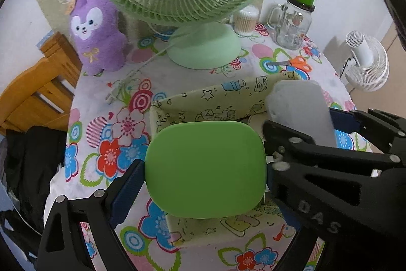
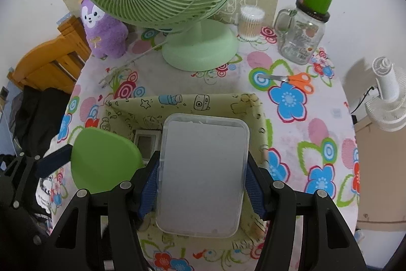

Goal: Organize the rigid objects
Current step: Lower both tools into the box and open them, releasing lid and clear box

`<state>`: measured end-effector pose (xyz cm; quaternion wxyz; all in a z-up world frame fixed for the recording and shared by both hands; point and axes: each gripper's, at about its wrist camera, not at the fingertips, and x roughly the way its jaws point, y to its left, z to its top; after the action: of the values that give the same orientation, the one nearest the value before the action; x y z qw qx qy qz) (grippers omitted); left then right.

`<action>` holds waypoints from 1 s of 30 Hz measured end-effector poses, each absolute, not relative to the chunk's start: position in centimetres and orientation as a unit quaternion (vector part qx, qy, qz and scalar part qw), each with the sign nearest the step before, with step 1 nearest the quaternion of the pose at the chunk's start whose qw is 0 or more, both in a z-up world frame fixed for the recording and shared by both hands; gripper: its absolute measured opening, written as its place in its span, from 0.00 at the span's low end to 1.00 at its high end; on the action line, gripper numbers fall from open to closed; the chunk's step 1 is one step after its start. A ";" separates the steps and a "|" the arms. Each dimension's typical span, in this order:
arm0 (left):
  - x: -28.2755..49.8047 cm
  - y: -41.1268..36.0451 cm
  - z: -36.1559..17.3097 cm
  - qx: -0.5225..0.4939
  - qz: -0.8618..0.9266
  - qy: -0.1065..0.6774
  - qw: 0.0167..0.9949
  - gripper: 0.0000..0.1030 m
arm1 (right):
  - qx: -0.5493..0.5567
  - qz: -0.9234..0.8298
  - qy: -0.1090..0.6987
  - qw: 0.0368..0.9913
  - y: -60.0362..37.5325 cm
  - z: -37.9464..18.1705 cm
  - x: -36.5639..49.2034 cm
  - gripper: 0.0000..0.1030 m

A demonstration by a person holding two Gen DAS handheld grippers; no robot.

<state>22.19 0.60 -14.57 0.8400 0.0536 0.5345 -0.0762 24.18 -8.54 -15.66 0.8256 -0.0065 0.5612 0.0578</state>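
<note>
My left gripper (image 1: 205, 174) is shut on a green rounded case (image 1: 205, 169), its blue pads pressing both sides; the same green case (image 2: 101, 159) appears at the left of the right wrist view. My right gripper (image 2: 203, 177) is shut on a clear frosted plastic box (image 2: 203, 177), which shows as a grey slab (image 1: 302, 108) in the left wrist view. Both hang over an open fabric storage bin (image 2: 177, 99) printed with doodles, its far wall (image 1: 215, 98) behind the green case. A small framed item (image 2: 146, 144) lies in the bin.
On the flowered tablecloth (image 2: 291, 98) stand a green desk fan (image 2: 198, 47), a purple plush toy (image 2: 104, 29), a cotton swab tub (image 2: 250, 22) and a glass jar mug with a green cup on it (image 2: 302, 34). Orange scissors (image 2: 294, 80) lie right of the bin. A wooden chair (image 1: 38, 88) stands left.
</note>
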 end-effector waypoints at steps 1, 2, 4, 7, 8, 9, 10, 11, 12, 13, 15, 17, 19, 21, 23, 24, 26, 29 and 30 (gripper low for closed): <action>22.3 0.5 -14.7 0.054 -0.077 0.536 0.839 0.92 | -0.006 0.061 0.562 0.825 -8.4 -15.9 24.4 0.61; 22.4 0.6 -14.8 0.053 -0.078 0.537 0.838 0.92 | -0.005 0.063 0.564 0.824 -8.3 -16.1 24.6 0.61; 22.6 0.6 -15.0 0.054 -0.074 0.539 0.837 0.92 | -0.004 0.068 0.567 0.821 -8.0 -16.6 25.0 0.62; 23.0 1.1 -15.3 0.051 -0.070 0.543 0.835 0.92 | 0.004 0.078 0.570 0.818 -7.7 -17.2 25.5 0.63; 23.0 1.3 -15.3 0.048 -0.069 0.544 0.835 0.92 | 0.007 0.080 0.570 0.818 -7.7 -17.3 25.6 0.64; 23.1 1.5 -15.4 0.047 -0.068 0.545 0.834 0.92 | 0.005 0.078 0.569 0.819 -7.7 -17.3 25.6 0.68; 23.1 1.6 -15.4 0.047 -0.066 0.545 0.835 0.92 | 0.000 0.075 0.568 0.819 -7.6 -17.4 25.6 0.76; 23.1 1.8 -15.5 0.047 -0.066 0.545 0.834 0.92 | -0.004 0.071 0.567 0.820 -7.7 -17.5 25.6 0.80; 23.1 1.9 -15.5 0.046 -0.066 0.546 0.834 0.92 | -0.006 0.069 0.566 0.821 -7.8 -17.6 25.6 0.84; 23.0 1.9 -15.6 0.045 -0.064 0.546 0.834 0.92 | -0.005 0.069 0.566 0.822 -7.9 -17.5 25.5 0.84; 23.0 2.0 -15.6 0.046 -0.063 0.547 0.834 0.92 | -0.006 0.070 0.565 0.822 -8.1 -17.4 25.3 0.84; 23.0 1.9 -15.6 0.045 -0.064 0.547 0.834 0.92 | -0.009 0.070 0.560 0.826 -8.4 -17.1 24.9 0.84; 22.9 1.6 -15.4 0.046 -0.066 0.544 0.835 0.92 | -0.012 0.067 0.558 0.827 -8.8 -16.8 24.6 0.84; 22.7 1.2 -15.1 0.049 -0.069 0.541 0.836 0.92 | -0.007 0.062 0.558 0.827 -9.4 -16.6 24.3 0.84; 22.5 0.8 -14.9 0.051 -0.072 0.539 0.837 0.92 | -0.001 0.056 0.557 0.829 -10.1 -16.3 23.9 0.84; 22.4 0.5 -14.8 0.053 -0.074 0.538 0.838 0.92 | 0.000 0.053 0.556 0.830 -10.5 -16.1 23.6 0.84; 22.2 0.1 -14.6 0.055 -0.076 0.537 0.839 0.92 | 0.003 0.049 0.554 0.831 -10.9 -15.8 23.3 0.84; 22.0 -0.6 -14.2 0.060 -0.081 0.532 0.841 0.92 | 0.009 0.042 0.551 0.834 -11.8 -15.2 22.6 0.84; 21.8 -0.9 -14.0 0.063 -0.083 0.530 0.842 0.92 | 0.011 0.039 0.549 0.835 -12.1 -15.0 22.4 0.84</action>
<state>21.85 -0.94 -13.99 0.8418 0.0627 0.5297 -0.0832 22.42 -12.14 -14.98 0.8347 0.0105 0.5492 0.0394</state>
